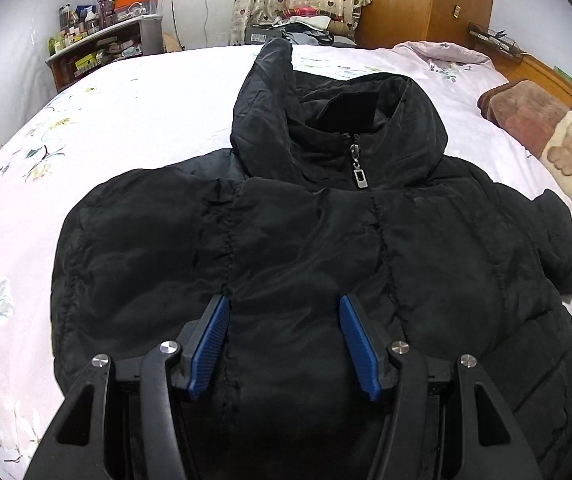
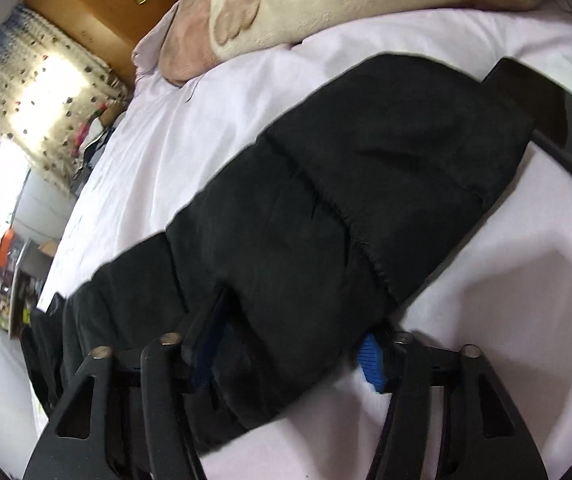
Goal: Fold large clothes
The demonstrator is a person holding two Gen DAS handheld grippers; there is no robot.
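Black quilted fabric covers most of both views: a padded jacket (image 1: 306,232) is laid front-up on the bed (image 1: 146,92), zipped to the collar, with the zip pull (image 1: 360,176) taken here as the landmark. Beyond the zip pull the hood (image 1: 270,120) is seen bunched and partly upright. To the left of the zip pull, the left shoulder and upper sleeve are spread flat. Nearer the camera than the zip pull, the left gripper (image 1: 284,312) is held over the chest panel; its jaws are spread and nothing is pinched between them.

In the right wrist view the zip pull is not shown. The right sleeve (image 2: 346,200) is extended outward across the sheet, and the right gripper (image 2: 298,332) is set around its edge; padding lies between the jaws, but whether the pads press on it cannot be told.

No fold is visible. The task is judged to be at its start: both sleeves, the hood and the body remain to be folded.
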